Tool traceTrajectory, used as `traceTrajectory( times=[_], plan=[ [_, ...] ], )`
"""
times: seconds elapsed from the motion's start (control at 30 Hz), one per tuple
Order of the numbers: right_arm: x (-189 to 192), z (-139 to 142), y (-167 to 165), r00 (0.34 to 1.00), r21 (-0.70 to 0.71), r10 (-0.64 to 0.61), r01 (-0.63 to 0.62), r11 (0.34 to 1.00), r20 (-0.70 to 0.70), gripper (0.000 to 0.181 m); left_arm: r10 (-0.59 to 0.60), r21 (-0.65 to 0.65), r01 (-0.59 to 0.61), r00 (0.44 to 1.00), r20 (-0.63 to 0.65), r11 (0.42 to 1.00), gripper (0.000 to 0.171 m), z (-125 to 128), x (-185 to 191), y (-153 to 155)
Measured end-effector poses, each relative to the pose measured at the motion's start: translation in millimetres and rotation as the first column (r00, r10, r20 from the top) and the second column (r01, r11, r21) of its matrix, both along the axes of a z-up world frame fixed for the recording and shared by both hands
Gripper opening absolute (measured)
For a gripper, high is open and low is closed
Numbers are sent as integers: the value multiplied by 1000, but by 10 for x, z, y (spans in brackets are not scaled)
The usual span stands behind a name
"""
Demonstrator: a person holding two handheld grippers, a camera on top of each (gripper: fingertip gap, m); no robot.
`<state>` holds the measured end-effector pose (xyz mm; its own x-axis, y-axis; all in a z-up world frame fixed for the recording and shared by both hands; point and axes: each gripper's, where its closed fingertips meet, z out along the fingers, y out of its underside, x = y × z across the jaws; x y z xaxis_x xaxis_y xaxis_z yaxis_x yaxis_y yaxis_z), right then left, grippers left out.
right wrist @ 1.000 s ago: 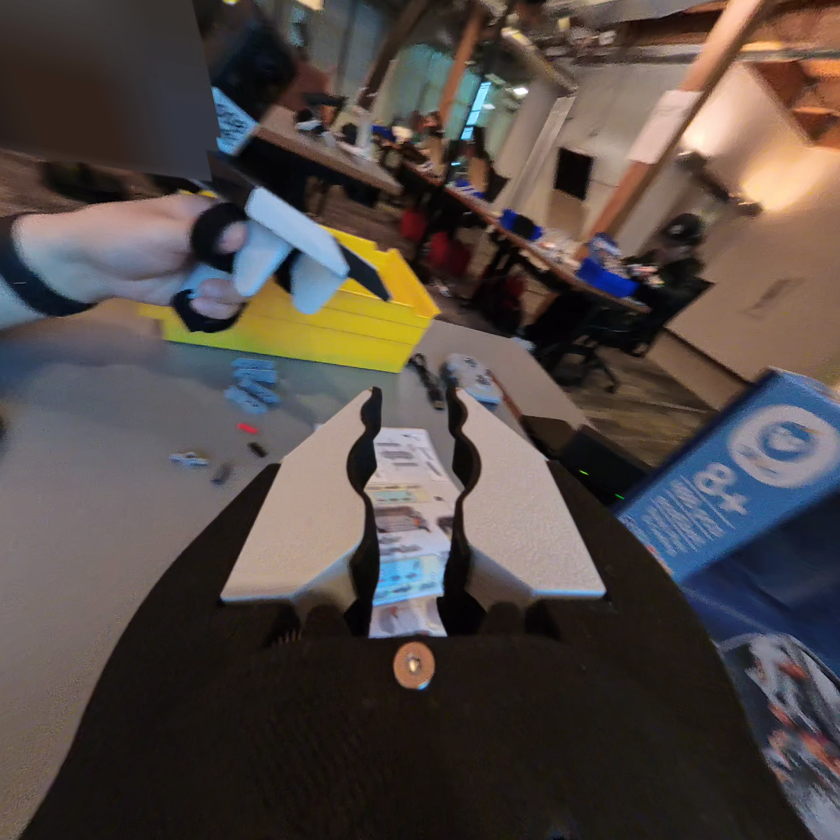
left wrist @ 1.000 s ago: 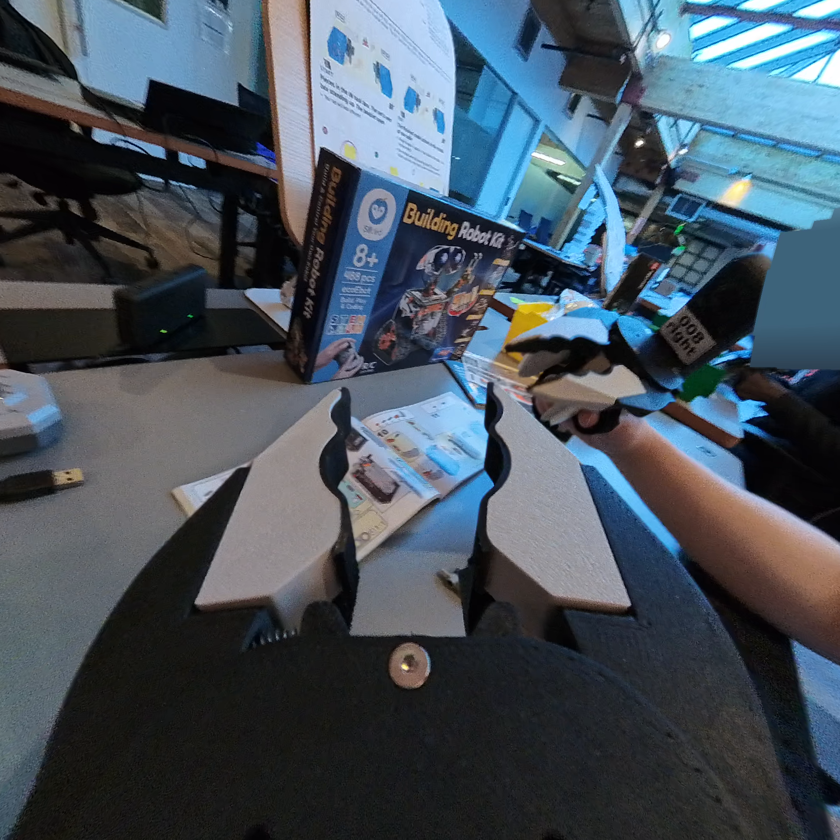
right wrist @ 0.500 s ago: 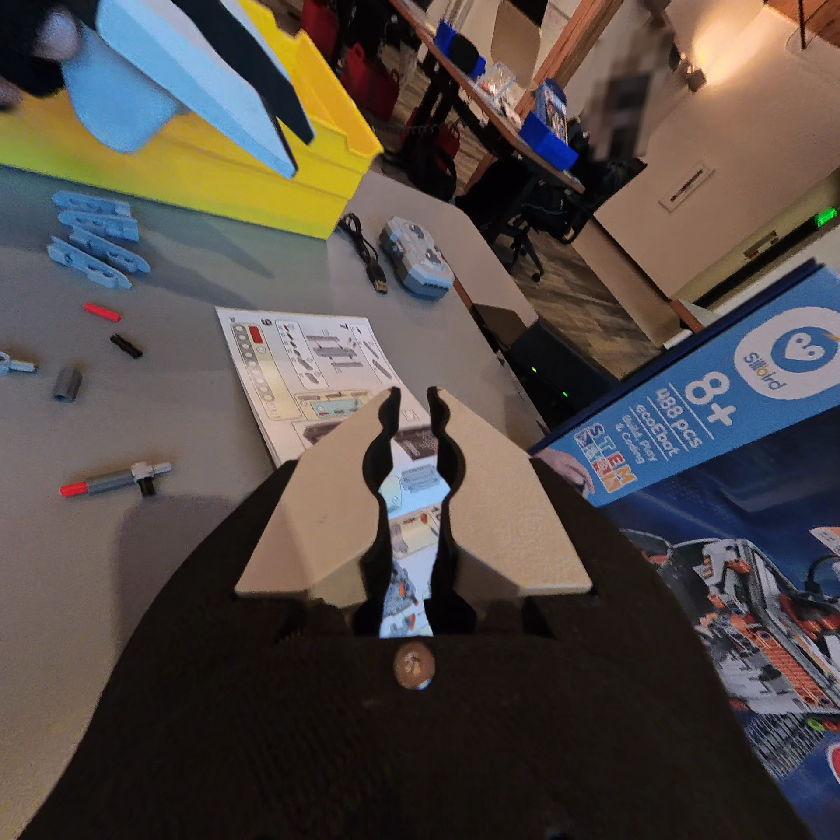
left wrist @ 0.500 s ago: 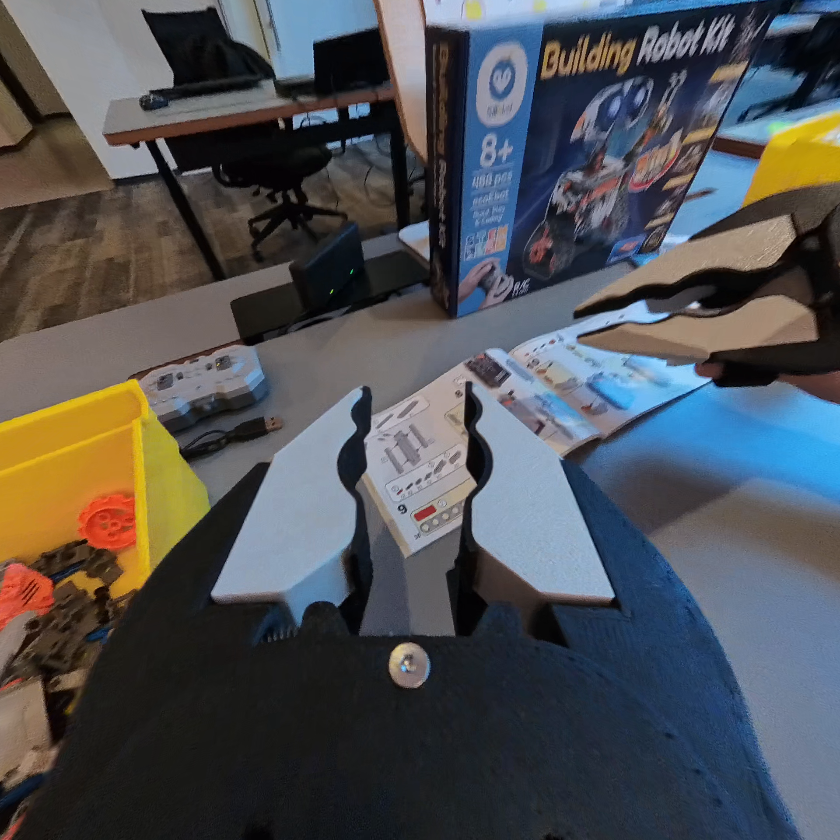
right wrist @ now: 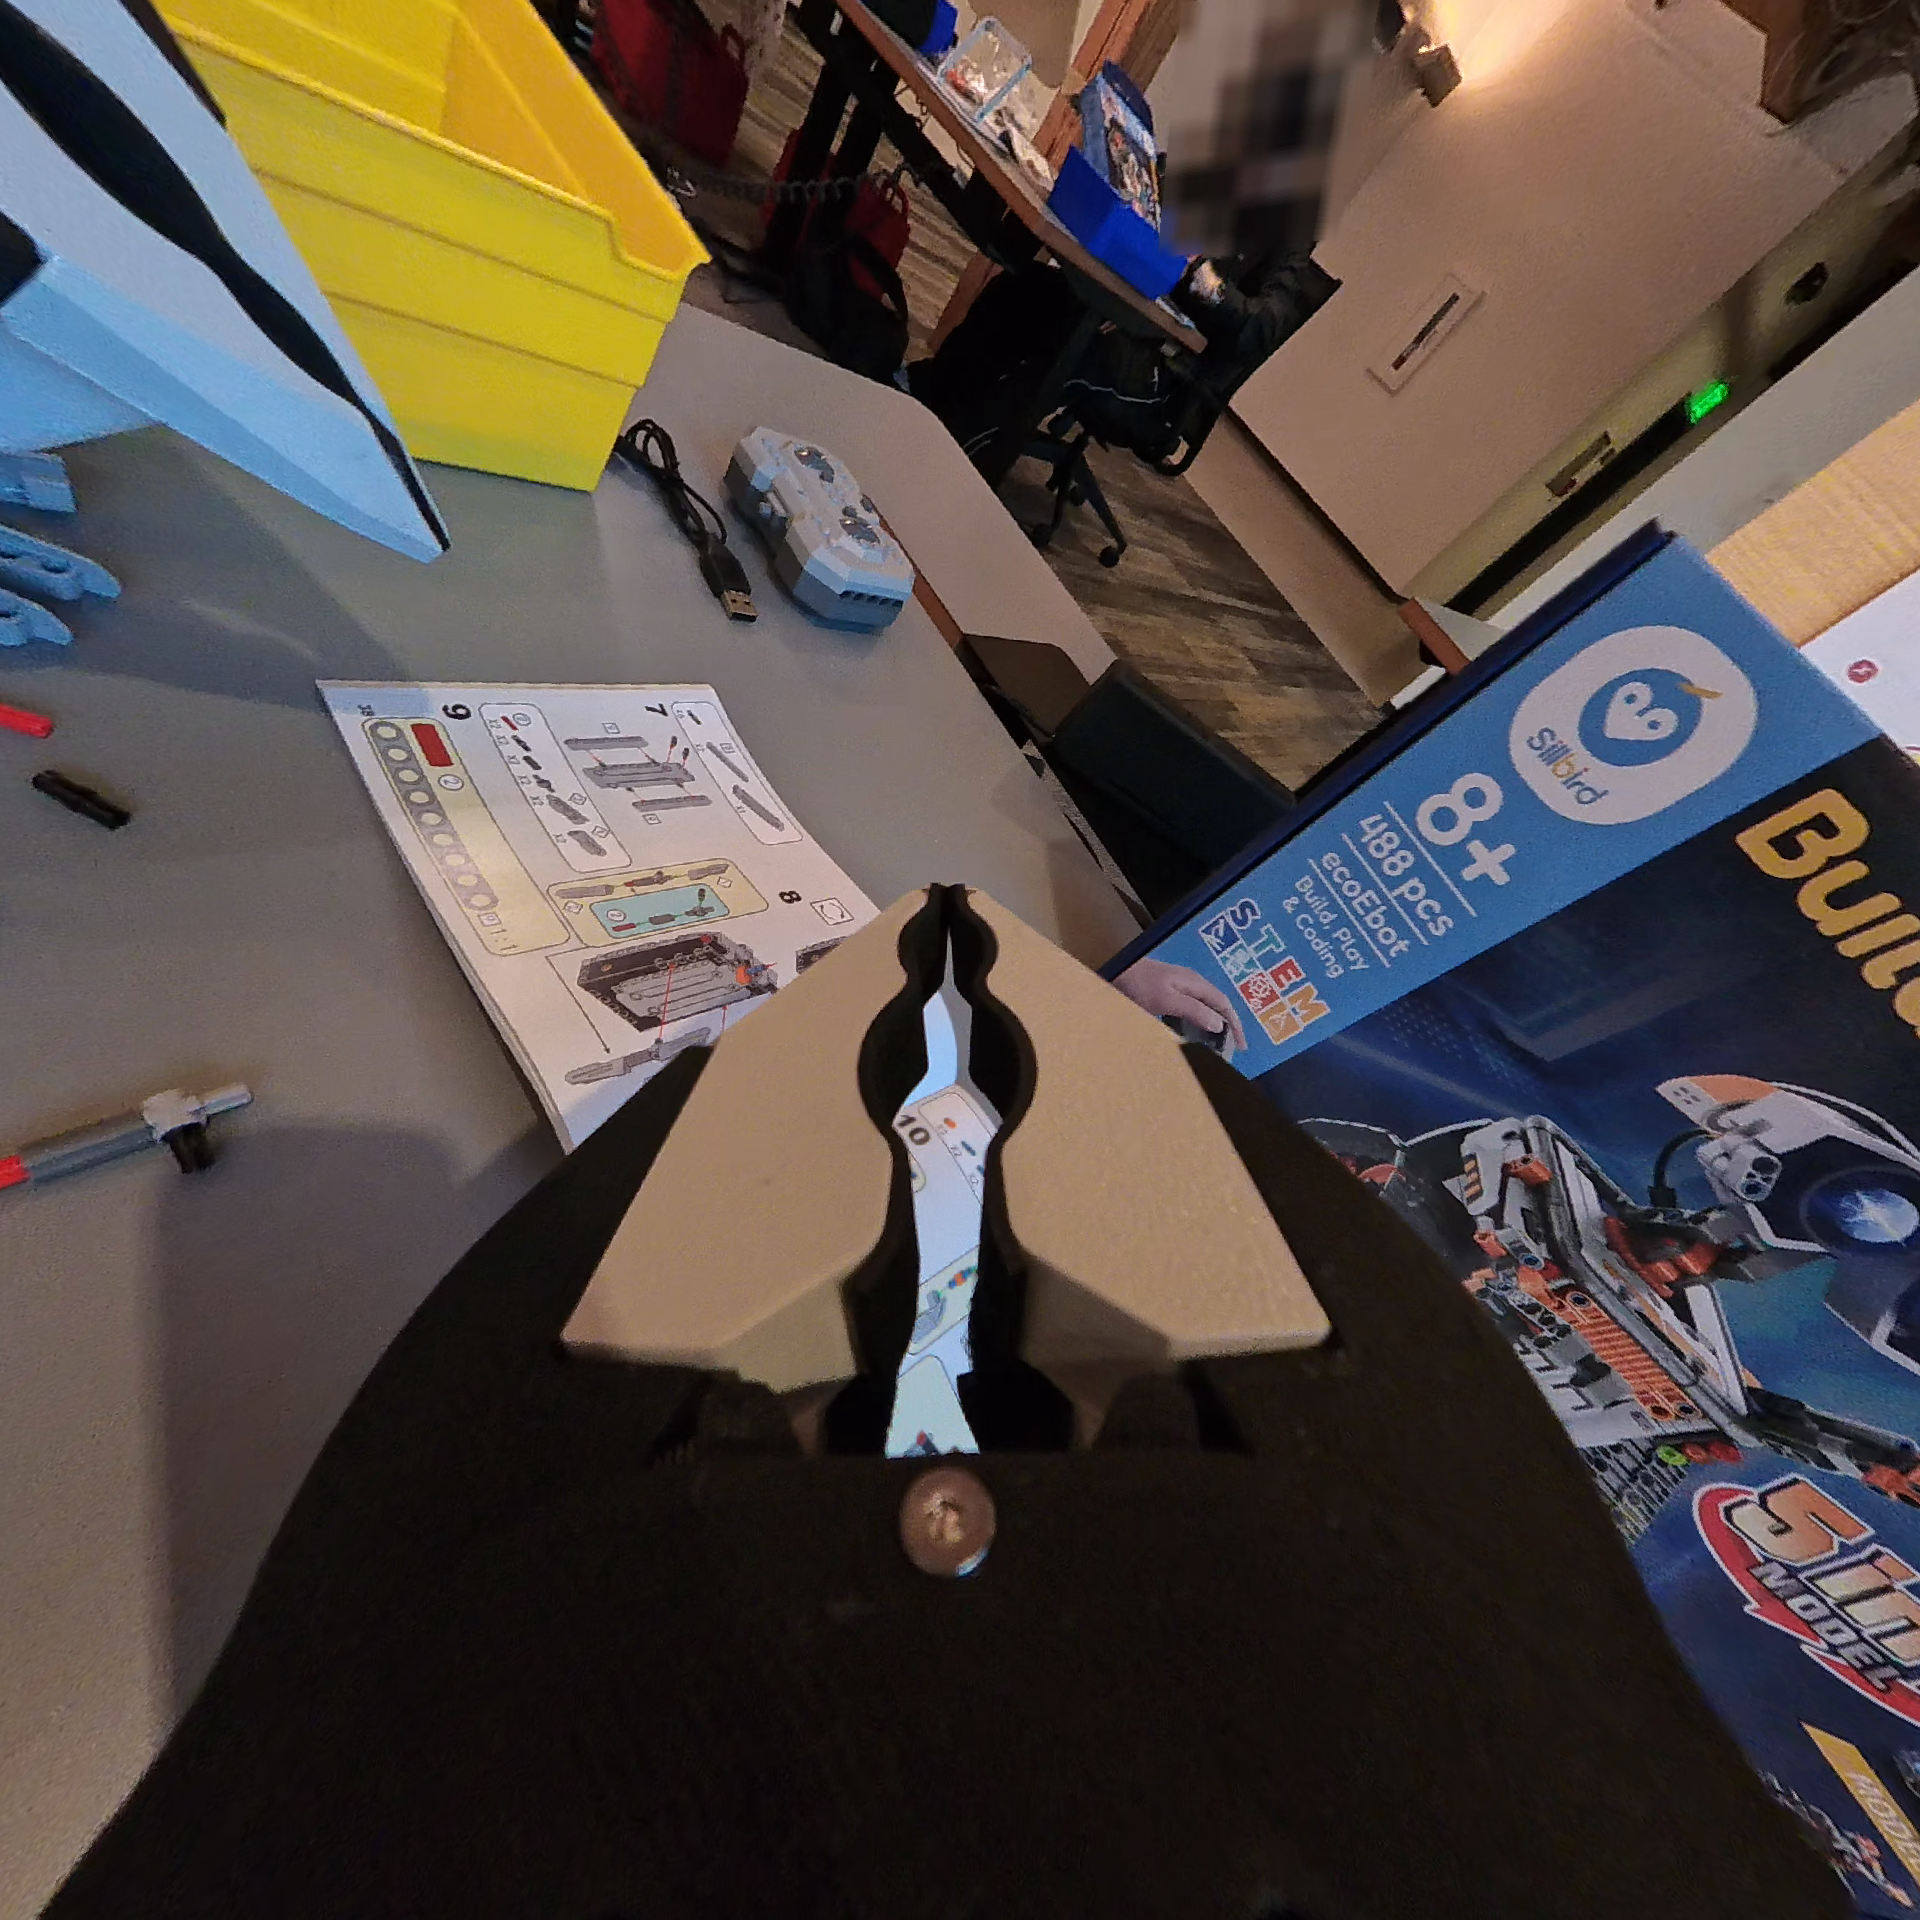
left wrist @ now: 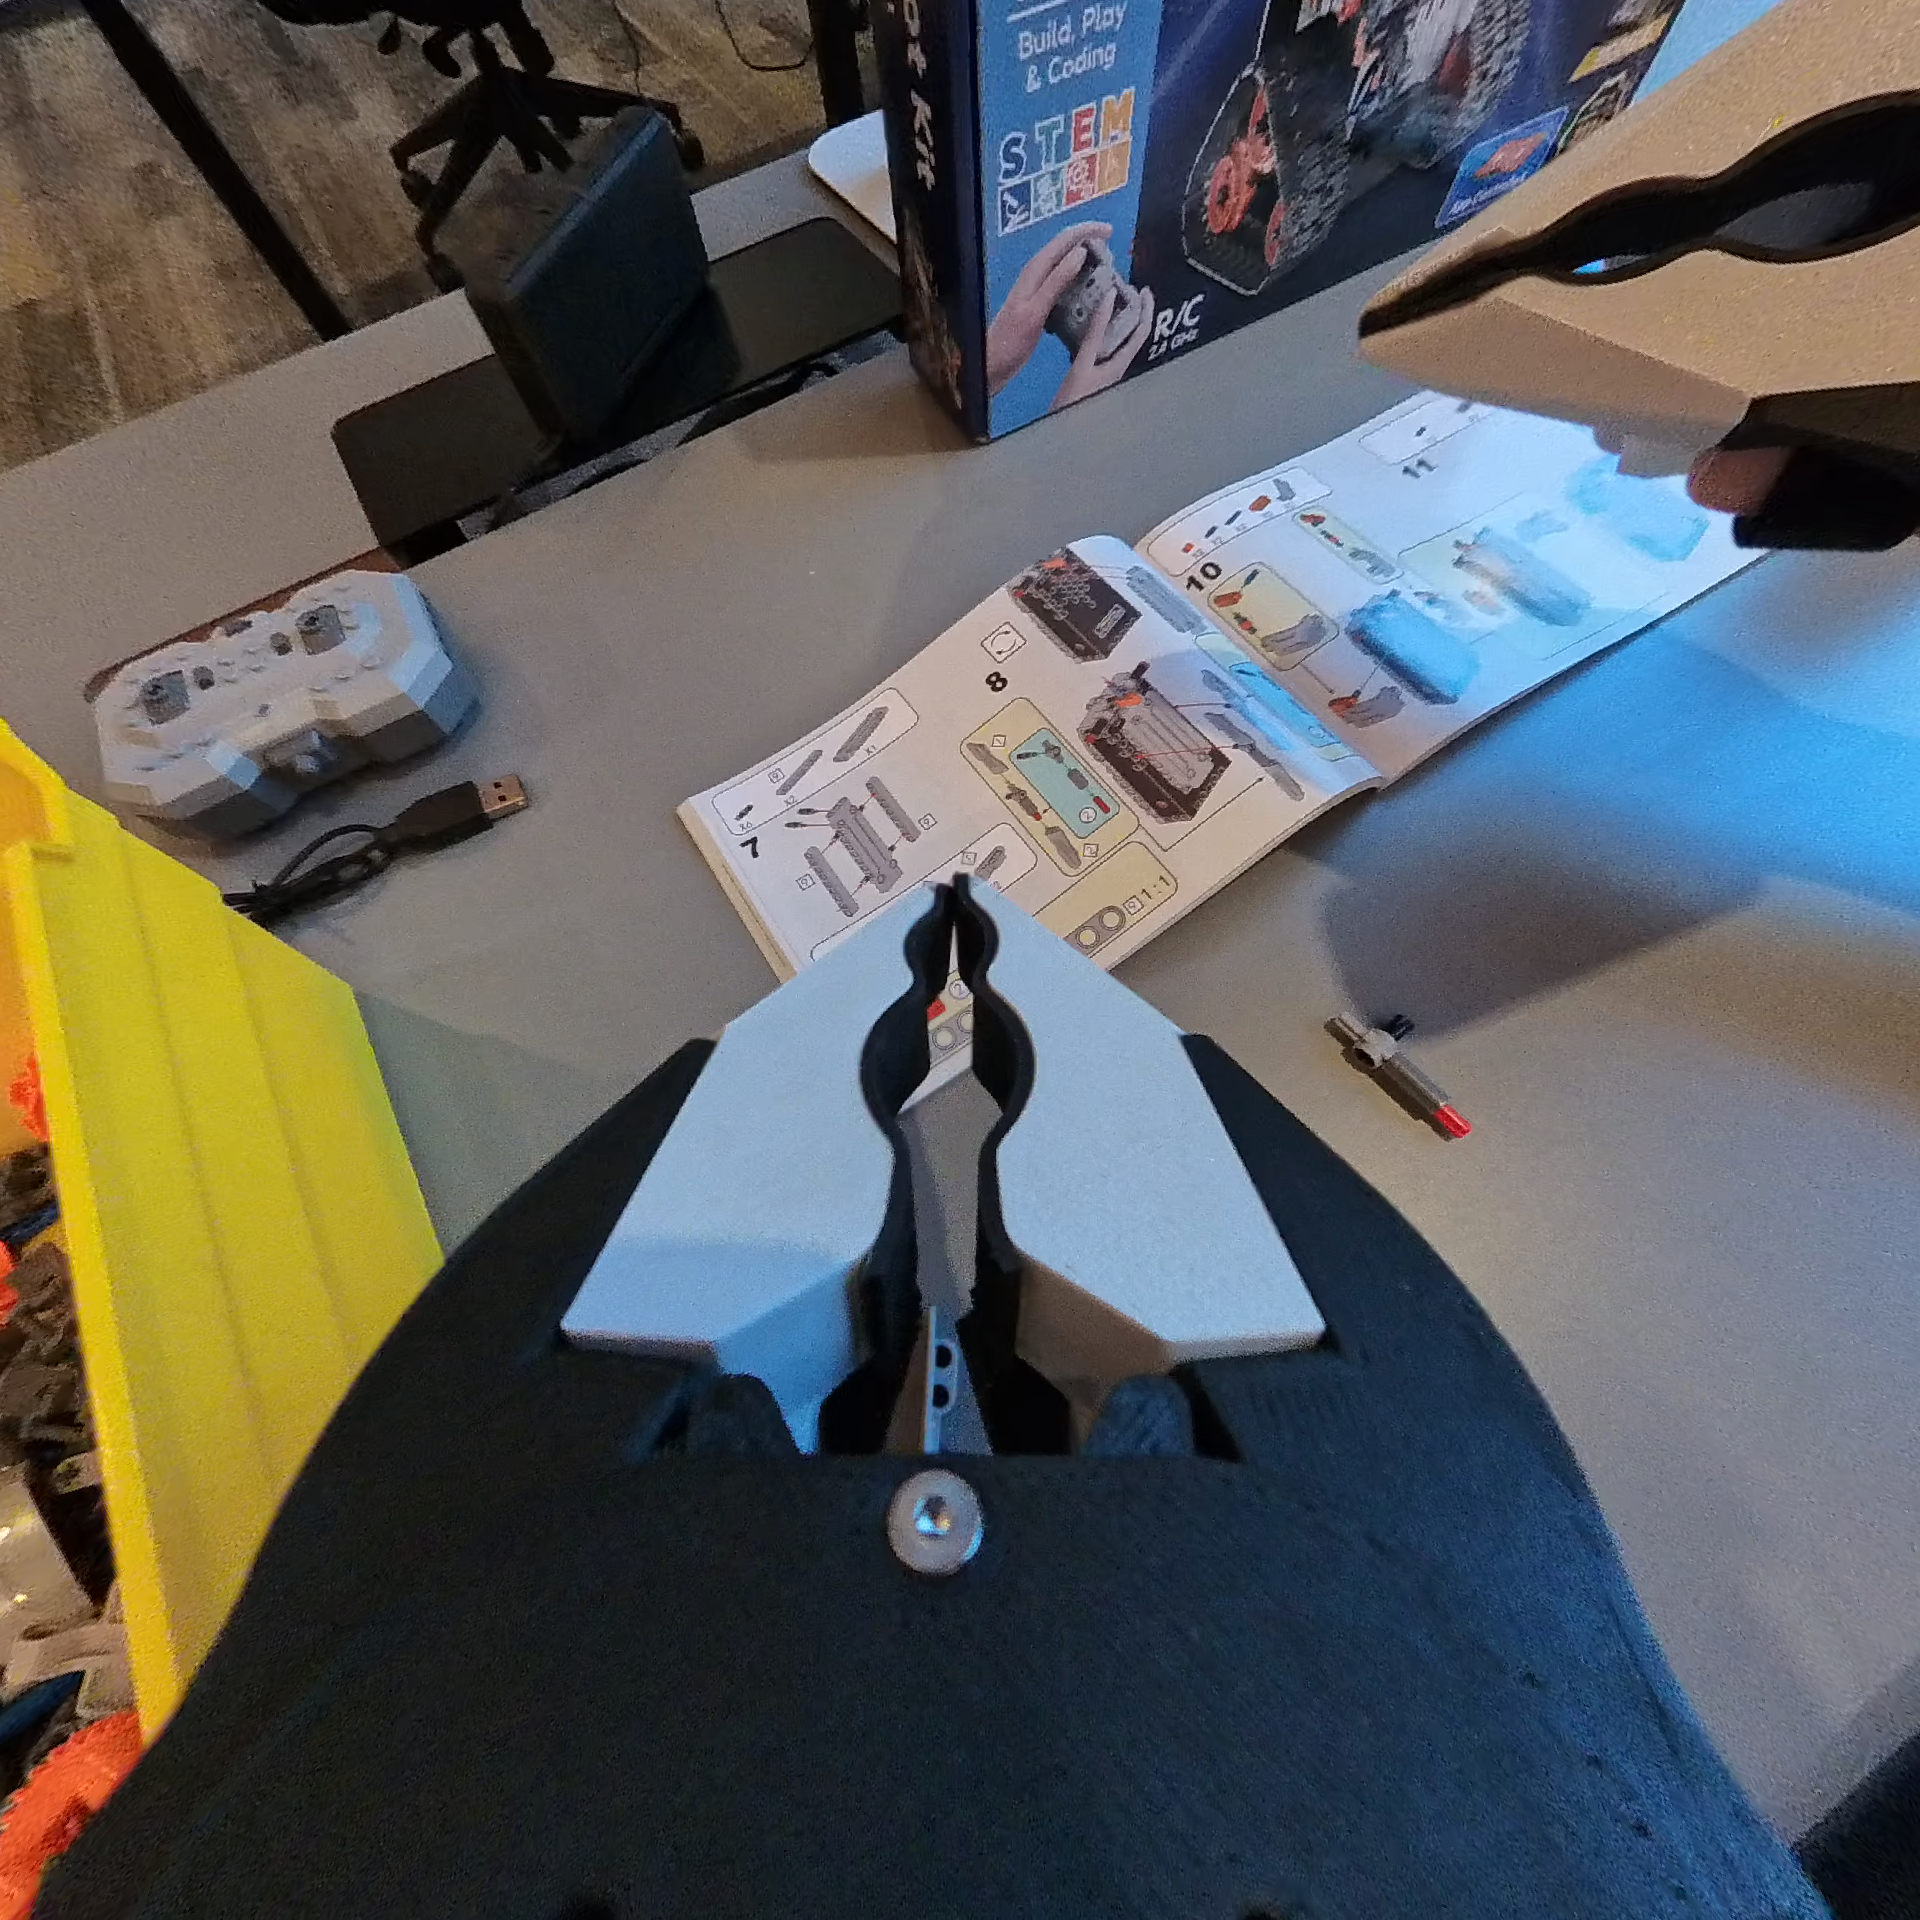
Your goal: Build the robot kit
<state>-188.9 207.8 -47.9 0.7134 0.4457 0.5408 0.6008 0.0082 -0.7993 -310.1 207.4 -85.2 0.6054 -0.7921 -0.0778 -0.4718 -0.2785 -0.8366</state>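
My left gripper (left wrist: 956, 888) is shut and empty. It hovers over the near corner of an open instruction booklet (left wrist: 1143, 707) on the grey table. My right gripper (right wrist: 945, 894) is also shut and empty. It is above the booklet (right wrist: 582, 831), close beside a blue robot kit box (right wrist: 1558, 987). The right gripper also shows at the top right of the left wrist view (left wrist: 1662, 239), over the booklet's far page. The left gripper shows at the top left of the right wrist view (right wrist: 208, 312). A small grey axle piece with a red tip (left wrist: 1397, 1075) lies just right of the left gripper.
A yellow bin (left wrist: 208, 1143) with loose parts stands at the left. A grey remote controller (left wrist: 281, 696) and a USB cable (left wrist: 416, 831) lie behind it. The kit box (left wrist: 1195, 156) stands at the back. Blue beams (right wrist: 42, 582) and a black pin (right wrist: 81, 800) lie on the table. The grippers' ends are close to 12 cm from one another.
Both grippers have gone from open to shut. Both have tipped down toward the table and the booklet. The left view has swung left, bringing the yellow bin into view.
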Motion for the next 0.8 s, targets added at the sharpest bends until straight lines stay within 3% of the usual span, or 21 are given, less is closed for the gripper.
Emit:
traceTrajectory(
  times=[0.47, 0.57, 0.63, 0.7, 0.8],
  plan=[
    [-19, -91, 10, 999, -20, 3, -2, 1000, 50, 0, 36, 19, -37, 998, 48, 999, 0, 102, -80, 61],
    [-145, -194, -62, 993, -85, 103, -98, 992, 60, 0, 38, 20, -39, 998, 48, 999, 0, 105, -84, 64],
    [-377, -366, -280, 954, -217, 298, -285, 933, 27, 0, 38, 19, -40, 998, 51, 999, 0, 108, -86, 65],
    [-569, -632, -616, 881, -428, 469, -450, 784, -67, 0, 37, 18, -38, 998, 56, 999, 0, 112, -84, 62],
    [-626, -936, -786, 854, -568, 516, -458, 684, -66, 8, 33, 15, -34, 998, 57, 999, 0, 110, -78, 56]
  ],
)
